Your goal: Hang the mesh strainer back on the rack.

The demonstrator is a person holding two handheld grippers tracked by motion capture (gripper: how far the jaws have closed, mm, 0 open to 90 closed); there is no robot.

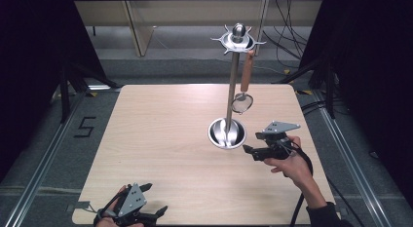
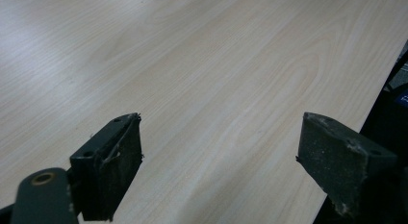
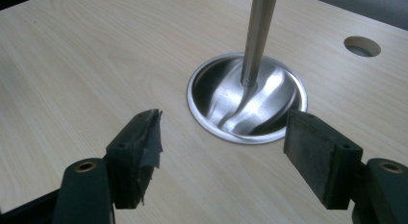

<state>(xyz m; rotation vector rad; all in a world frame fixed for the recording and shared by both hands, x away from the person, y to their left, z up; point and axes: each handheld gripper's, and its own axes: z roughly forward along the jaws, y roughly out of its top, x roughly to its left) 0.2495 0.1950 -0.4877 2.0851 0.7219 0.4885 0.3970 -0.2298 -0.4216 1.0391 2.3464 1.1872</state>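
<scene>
At the pale wood table's point(image 1: 160, 139) near edge the left gripper point(image 2: 219, 161) rests spread, empty. The right gripper point(image 3: 221, 147), also spread, hovers beside the steel stand's point(image 1: 227, 132) round base. Farther off, 1 strainer point(image 1: 242, 101), probably mesh, hangs from its top ring; dark curtains hide the room.

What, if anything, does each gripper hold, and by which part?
Nothing is held. The right gripper is open beside the utensil stand's base, and the left gripper is open above bare table. The strainer hangs from the stand.
</scene>
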